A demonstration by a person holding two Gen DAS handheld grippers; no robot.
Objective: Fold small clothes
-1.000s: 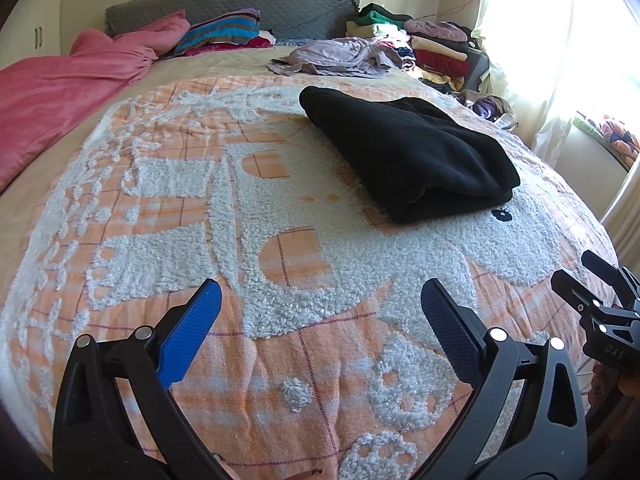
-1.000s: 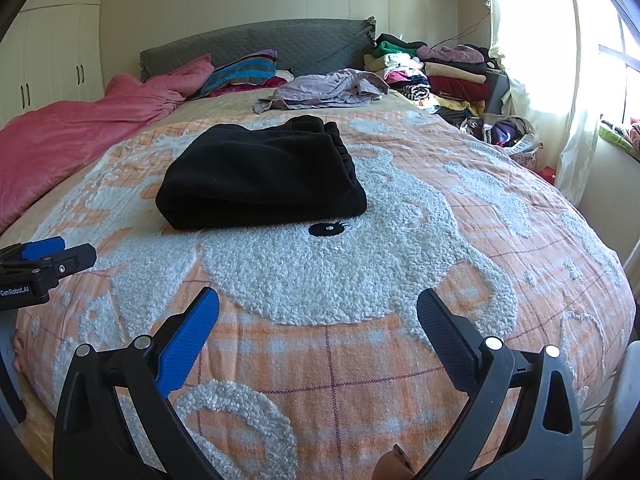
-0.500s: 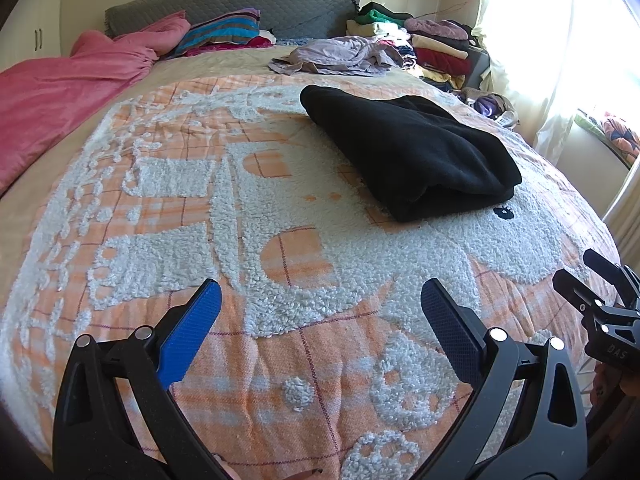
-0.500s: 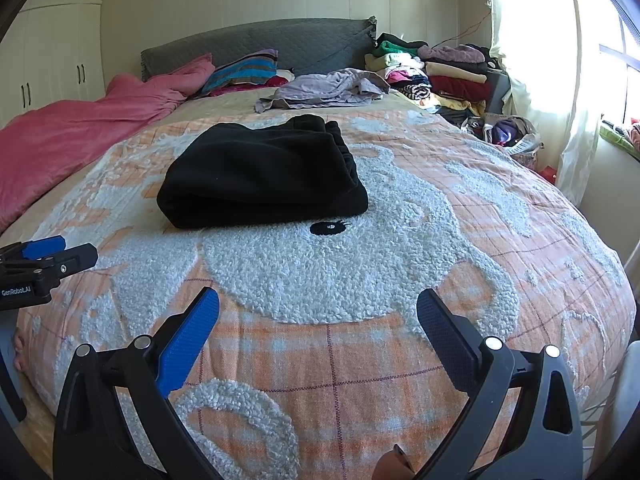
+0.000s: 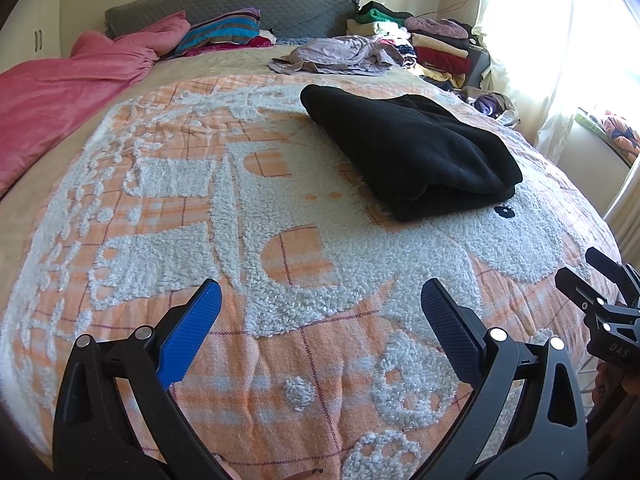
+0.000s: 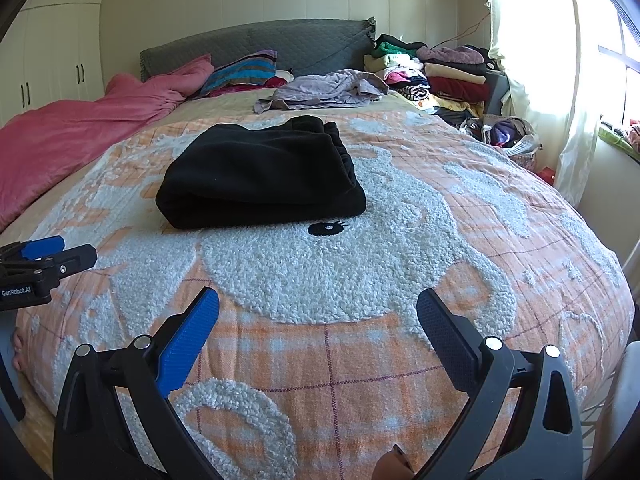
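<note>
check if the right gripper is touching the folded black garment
Apart. The right wrist view shows the right gripper open, with a wide stretch of bare orange blanket between its fingertips and the black garment.

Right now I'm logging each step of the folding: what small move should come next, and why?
Probably reach for the crumpled lilac garment at the far end of the bed. The black garment already lies folded on the orange blanket, and both the left gripper and right gripper are open and empty.

Left gripper [image 5: 318,300] and right gripper [image 6: 318,300] side by side, level, jaws spread wide, holding nothing.
</note>
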